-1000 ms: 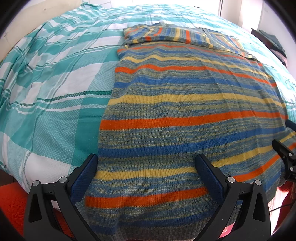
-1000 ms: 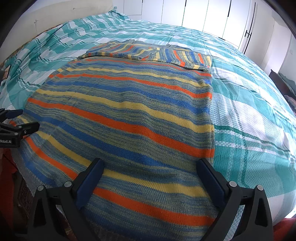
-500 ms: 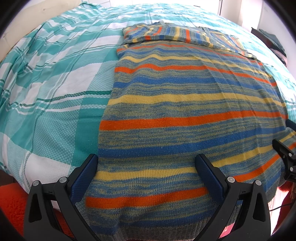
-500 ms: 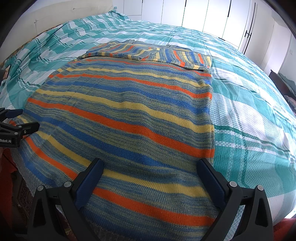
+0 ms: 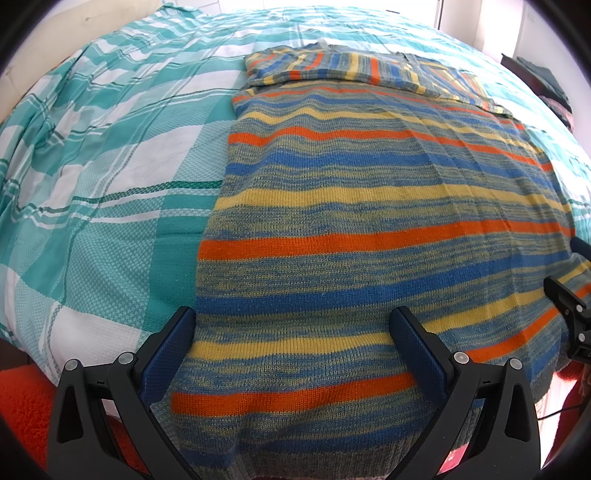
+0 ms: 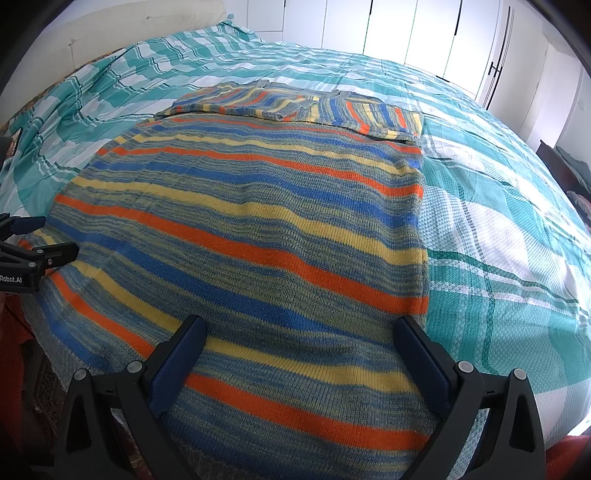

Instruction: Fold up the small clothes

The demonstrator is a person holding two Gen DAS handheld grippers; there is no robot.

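Observation:
A knitted sweater (image 5: 369, 221) with orange, blue and yellow stripes lies flat on the bed, its sleeves folded across the far end. Its hem hangs over the bed's near edge. My left gripper (image 5: 291, 325) hovers open over the hem's left part, its blue pads wide apart with nothing between them. In the right wrist view the same sweater (image 6: 258, 229) fills the middle, and my right gripper (image 6: 299, 332) stands open above the hem's right part. Each gripper shows at the other view's edge: the right gripper (image 5: 569, 306), the left gripper (image 6: 33, 251).
A teal and white checked bedspread (image 5: 92, 177) covers the bed (image 6: 498, 221). White wardrobe doors (image 6: 424, 33) stand behind it. Something red (image 5: 22, 406) lies on the floor below the near edge. Dark clothes (image 5: 546, 81) sit at the far right.

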